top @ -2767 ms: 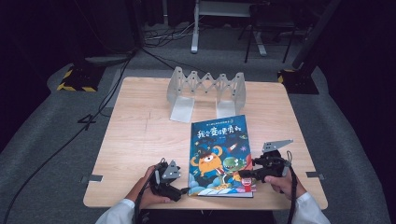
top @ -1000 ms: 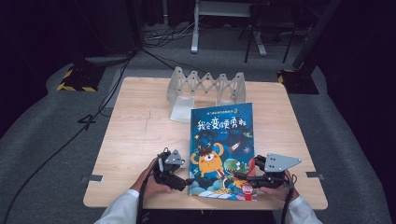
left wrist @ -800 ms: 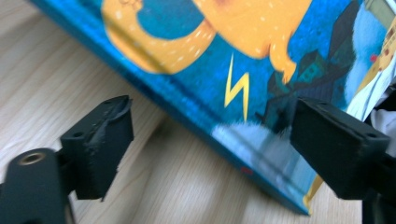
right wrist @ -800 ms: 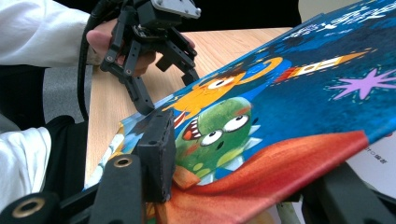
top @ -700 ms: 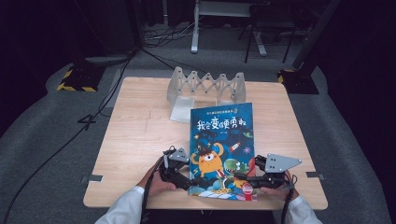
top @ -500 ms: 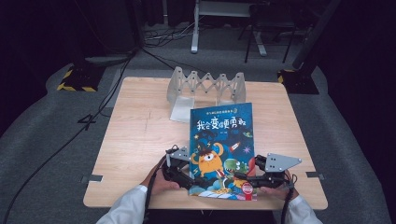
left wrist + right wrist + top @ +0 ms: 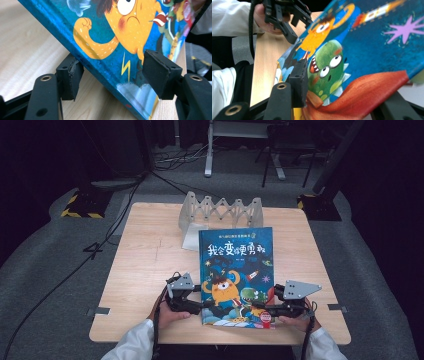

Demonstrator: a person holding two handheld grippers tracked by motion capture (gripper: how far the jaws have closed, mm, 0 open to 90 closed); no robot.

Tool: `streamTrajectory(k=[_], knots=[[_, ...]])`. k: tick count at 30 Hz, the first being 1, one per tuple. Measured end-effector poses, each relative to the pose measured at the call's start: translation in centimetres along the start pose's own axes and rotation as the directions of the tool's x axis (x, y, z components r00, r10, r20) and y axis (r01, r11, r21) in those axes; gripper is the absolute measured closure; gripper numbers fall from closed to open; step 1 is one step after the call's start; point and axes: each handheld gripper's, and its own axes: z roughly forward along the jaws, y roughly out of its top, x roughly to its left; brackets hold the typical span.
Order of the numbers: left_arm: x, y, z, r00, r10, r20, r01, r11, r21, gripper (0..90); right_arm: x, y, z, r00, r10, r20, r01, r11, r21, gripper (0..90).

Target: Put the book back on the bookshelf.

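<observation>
The children's picture book (image 7: 236, 270) with its blue cover stands between the two grippers, its near edge close to the person's side of the wooden table (image 7: 145, 265) and its cover facing up toward the high camera.

The left gripper (image 7: 199, 303) sits at the book's lower left edge. In the left gripper view its two black jaws straddle that edge — one pad (image 7: 72, 75) under the spine side against the back of the book, the other pad (image 7: 161, 72) over the front cover beside the orange monster's arm. These jaws have just been closing with the book between them; the under pad seems to touch the book, but whether the front pad presses on the cover I cannot tell.

The right gripper (image 7: 272, 307) sits at the book's lower right corner. In the right gripper view one pad (image 7: 298, 82) lies against the cover right by the green monster, and the other jaw shows below the red-caped corner, so the corner is clamped between them; these jaws have also been closing a little. The cover bends slightly there. Beyond that pad, farther along the book's edge, the left gripper and the hand holding it (image 7: 265, 21) are visible.

Past the book's far edge — away from both grippers — a grey accordion-style rack (image 7: 220, 210) stands on the table, well apart from the jaws.
</observation>
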Motion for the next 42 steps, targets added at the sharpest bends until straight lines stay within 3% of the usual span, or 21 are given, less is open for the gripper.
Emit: streamTrajectory(k=[2,8,10,14,18,20,21,26,28,29,32,33,42], knots=[[-0.6,0.3,-0.5,0.9995,0.029,-0.015,-0.029,0.9994,-0.020,37.1,-0.2,-0.2,-0.1,0.9998,0.014,0.015,-0.014,1.000,0.005,54.8],[-1.4,1.1,-0.8,0.9964,0.060,-0.060,-0.063,0.9968,-0.050,37.7,-0.6,-0.7,-0.3,0.9983,0.025,0.053,-0.025,1.000,0.006,56.7],[-1.5,1.4,-0.9,0.9954,0.070,-0.065,-0.075,0.9948,-0.070,38.5,-0.6,-0.8,-0.4,0.9979,0.021,0.060,-0.022,1.000,0.009,57.9],[-1.6,2.4,-1.4,0.9954,0.088,-0.038,-0.093,0.9866,-0.134,45.1,-0.8,-1.2,-0.3,0.9978,0.026,0.061,-0.028,0.999,0.022,57.9],[-2.0,3.0,-1.2,0.9904,0.123,-0.062,-0.131,0.9806,-0.146,49.5,-0.9,-1.4,-0.3,0.9974,0.032,0.065,-0.033,0.999,0.023,58.2],[-2.1,3.1,-1.1,0.9886,0.134,-0.070,-0.143,0.9783,-0.150,57.9,-0.7,-1.4,-0.4,0.9973,0.024,0.070,-0.026,0.999,0.029,58.1],[-2.3,3.1,-0.9,0.9845,0.158,-0.076,-0.168,0.9746,-0.148,60.0,-0.7,-1.5,-0.4,0.9971,0.025,0.072,-0.027,0.999,0.026,58.0],[-2.5,3.2,-0.9,0.9802,0.180,-0.083,-0.190,0.9718,-0.139,60.7,-0.3,-1.6,-0.6,0.9951,0.015,0.097,-0.018,0.999,0.031,57.3],[-2.6,3.0,-1.0,0.9814,0.181,-0.064,-0.189,0.9706,-0.149,63.3,-0.1,-1.9,-1.2,0.9873,0.006,0.159,-0.014,0.999,0.051,57.6],[-2.7,3.0,-1.0,0.9808,0.185,-0.062,-0.192,0.9699,-0.150,64.0,-0.1,-2.1,-1.4,0.9858,0.010,0.168,-0.019,0.998,0.054,57.5],[-3.0,3.0,-1.0,0.9775,0.206,-0.046,-0.211,0.9653,-0.154,67.3,-0.3,-2.8,-2.0,0.9844,0.032,0.173,-0.042,0.998,0.053,59.0],[-3.4,3.0,-1.0,0.9733,0.226,-0.042,-0.229,0.9610,-0.154,68.0,-0.2,-2.9,-2.1,0.9844,0.031,0.173,-0.041,0.998,0.053,59.1],[-4.8,3.1,-0.7,0.9601,0.279,-0.023,-0.279,0.9477,-0.156,75.2,-0.3,-3.0,-3.1,0.9795,0.028,0.199,-0.043,0.997,0.071,53.8]])
